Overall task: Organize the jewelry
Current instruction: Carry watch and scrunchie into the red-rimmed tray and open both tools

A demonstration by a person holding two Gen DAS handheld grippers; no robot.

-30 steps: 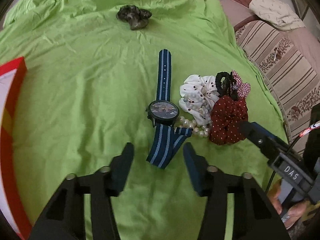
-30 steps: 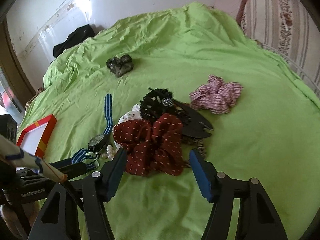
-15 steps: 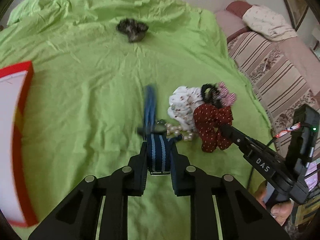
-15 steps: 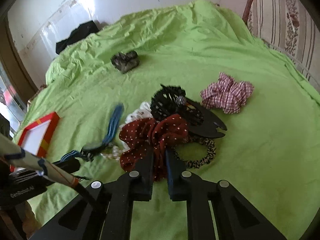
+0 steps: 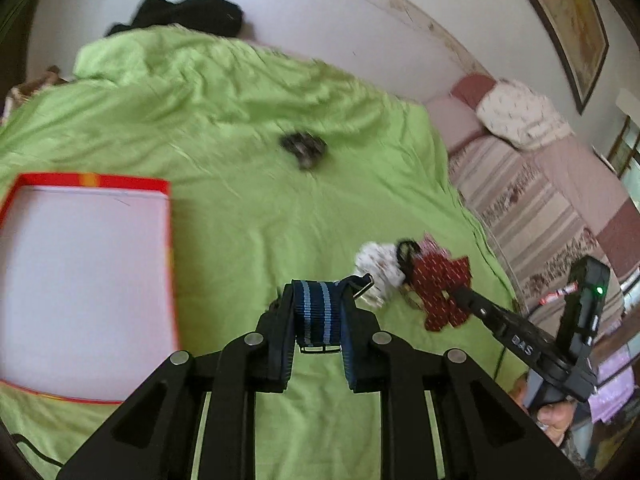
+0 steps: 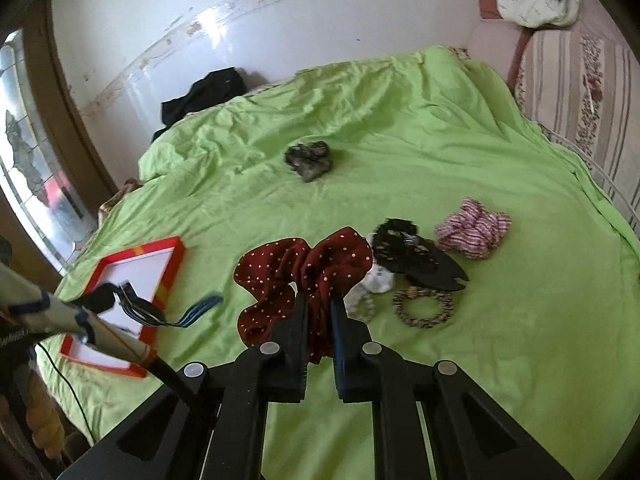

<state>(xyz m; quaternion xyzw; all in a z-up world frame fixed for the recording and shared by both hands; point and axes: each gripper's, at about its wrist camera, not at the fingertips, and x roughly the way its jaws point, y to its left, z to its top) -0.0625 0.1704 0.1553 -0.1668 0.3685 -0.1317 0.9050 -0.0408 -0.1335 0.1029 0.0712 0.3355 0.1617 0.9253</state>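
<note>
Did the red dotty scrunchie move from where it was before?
Yes. The red scrunchie has been lifted off the green sheet by the right gripper, away from the black hair clip.

The left tongs (image 5: 318, 320) point downward, the 2 fingers (image 5: 280, 336) closed on the striped watch strap (image 5: 316, 312). The right tongs (image 6: 320, 312) also point downward – closed tight on the red dotted scrunchie (image 6: 304, 268). A hand (image 5: 554, 426) grips the right handle.
</note>
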